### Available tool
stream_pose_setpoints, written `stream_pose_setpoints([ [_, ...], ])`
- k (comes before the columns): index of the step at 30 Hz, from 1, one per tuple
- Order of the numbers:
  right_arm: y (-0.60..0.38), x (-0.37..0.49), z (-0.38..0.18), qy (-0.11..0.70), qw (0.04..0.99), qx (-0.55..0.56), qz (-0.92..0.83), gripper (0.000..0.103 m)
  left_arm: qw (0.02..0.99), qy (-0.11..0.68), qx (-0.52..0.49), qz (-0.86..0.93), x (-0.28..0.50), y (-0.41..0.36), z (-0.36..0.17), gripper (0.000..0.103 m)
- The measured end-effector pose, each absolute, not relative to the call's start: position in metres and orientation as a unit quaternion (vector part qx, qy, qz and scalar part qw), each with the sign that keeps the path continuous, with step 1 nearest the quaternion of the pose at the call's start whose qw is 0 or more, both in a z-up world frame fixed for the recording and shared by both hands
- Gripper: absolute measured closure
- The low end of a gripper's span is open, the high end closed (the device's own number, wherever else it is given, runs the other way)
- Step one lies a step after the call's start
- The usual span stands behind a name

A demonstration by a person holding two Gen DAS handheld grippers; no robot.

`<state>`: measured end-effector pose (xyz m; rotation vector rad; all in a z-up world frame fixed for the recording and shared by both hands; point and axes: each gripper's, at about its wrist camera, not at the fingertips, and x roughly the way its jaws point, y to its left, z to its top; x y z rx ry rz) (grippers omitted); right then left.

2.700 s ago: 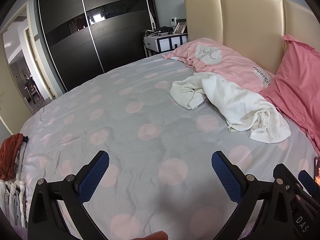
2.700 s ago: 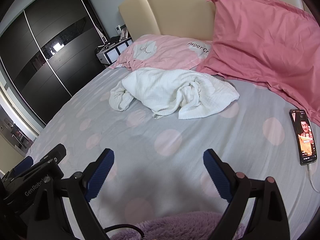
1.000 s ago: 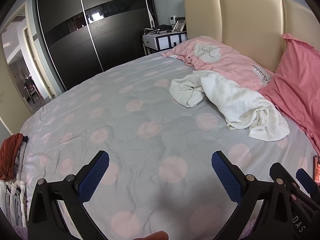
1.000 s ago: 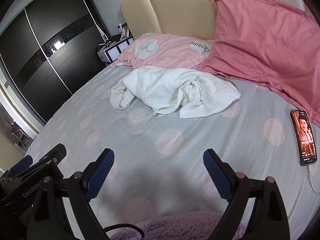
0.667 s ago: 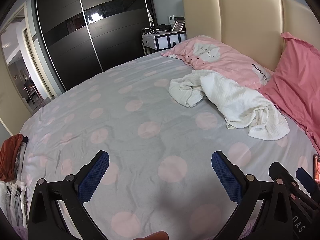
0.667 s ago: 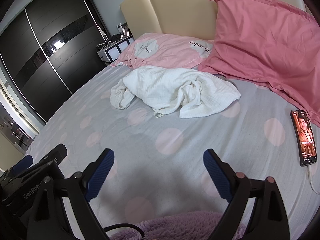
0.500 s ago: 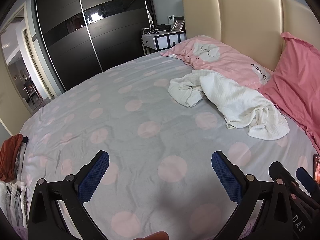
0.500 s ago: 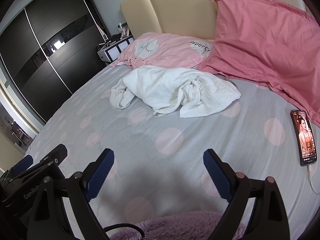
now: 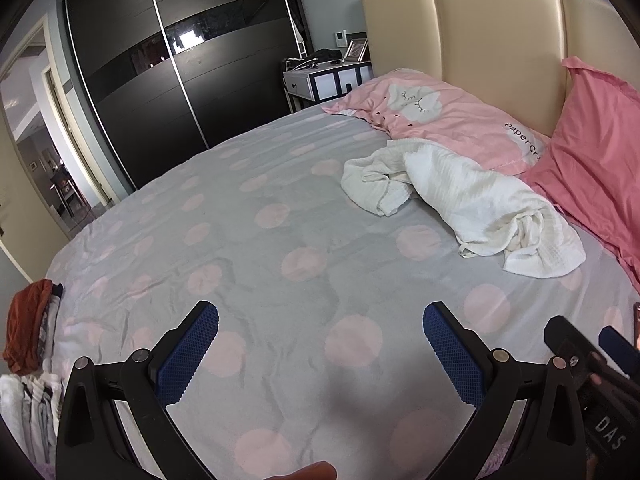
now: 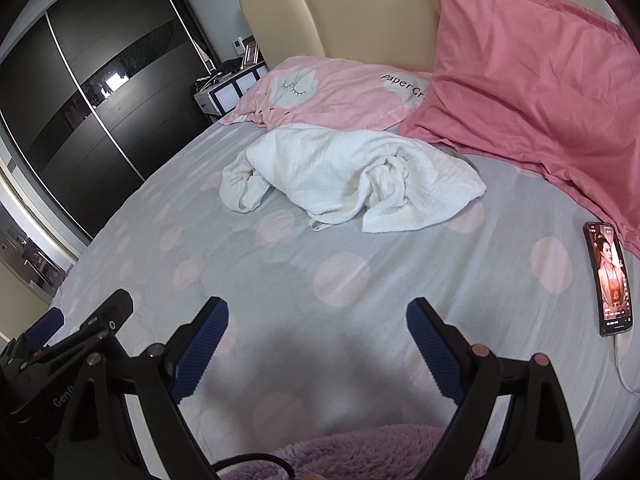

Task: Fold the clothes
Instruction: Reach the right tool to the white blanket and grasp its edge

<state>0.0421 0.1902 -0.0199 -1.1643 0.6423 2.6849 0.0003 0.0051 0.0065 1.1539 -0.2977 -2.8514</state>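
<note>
A crumpled white garment [image 9: 464, 204] [image 10: 352, 176] lies on the grey bedspread with pink dots [image 9: 248, 240] [image 10: 320, 264], close to the pillows. My left gripper [image 9: 320, 344] hovers open over the near part of the bed, well short of the garment, nothing between its blue pads. My right gripper [image 10: 316, 340] is also open and empty, low over the bed with the garment ahead of it. Each gripper shows at the edge of the other's view.
A pale pink pillow [image 9: 440, 120] and a darker pink pillow [image 10: 540, 80] rest against the beige headboard [image 9: 480, 32]. A phone [image 10: 608, 276] with a lit screen and cable lies at right. Folded clothes [image 9: 28, 344] are stacked at the bed's left edge. Dark wardrobe [image 9: 180, 72] behind.
Both grippers have stayed nearly still, drifting only slightly. The garment has not moved. Only the picture on the phone screen has changed.
</note>
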Motion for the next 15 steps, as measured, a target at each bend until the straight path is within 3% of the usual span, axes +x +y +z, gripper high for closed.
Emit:
stream_pose_setpoints([
  [7,0.197,0.013,0.009,0.199,0.069,-0.362,0.908,0.011,0.033,-0.114,0.369,-0.922,-0.018,-0.002,0.019,0.0],
  [15,0.213,-0.055,0.038,0.108,0.056,-0.367,0.922,0.011,0.038,-0.121,0.374,-0.919,-0.05,-0.012,0.018,0.0],
])
